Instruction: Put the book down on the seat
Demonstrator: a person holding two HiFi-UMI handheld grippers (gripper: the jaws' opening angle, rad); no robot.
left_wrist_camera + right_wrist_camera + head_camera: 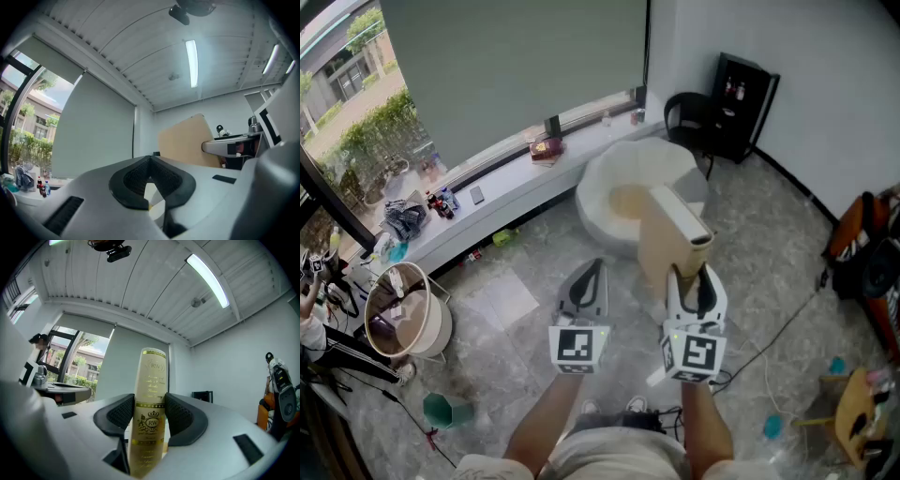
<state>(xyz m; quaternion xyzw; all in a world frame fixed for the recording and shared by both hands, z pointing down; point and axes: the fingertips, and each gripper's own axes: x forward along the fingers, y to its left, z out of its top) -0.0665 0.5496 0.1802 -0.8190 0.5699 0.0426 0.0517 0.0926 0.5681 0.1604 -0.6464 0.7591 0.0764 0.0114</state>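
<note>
Two claws are held out side by side above a grey marbled floor (525,281), and a person's forearms are seen behind them in the head view. The right claw (691,281) is closed on a cream hardback book with a tan cover and gold print on its spine (661,244). In the right gripper view the spine (150,380) stands upright between the two black ribbed pads (121,414), which are pressed against it on both sides, so the jaws are set as wide as the book is thick. The left claw (589,274) is empty. In the left gripper view its jaws (150,161) are brought together at the tips, and nothing is gripped between them. The book's tan cover (187,140) is seen to the right in that view.

The book is carried in the air by the right claw, beyond the jaw tips. In the head view it overlaps the near edge of a round cream upholstered seat (619,178), and it is not laid on that seat. A black chair (689,117) and a black cabinet (745,94) are seen behind the seat by the white wall. A white window ledge (502,192) with small items on it runs to the left, and a round pale basket (408,314) is set on the floor at the far left.
</note>
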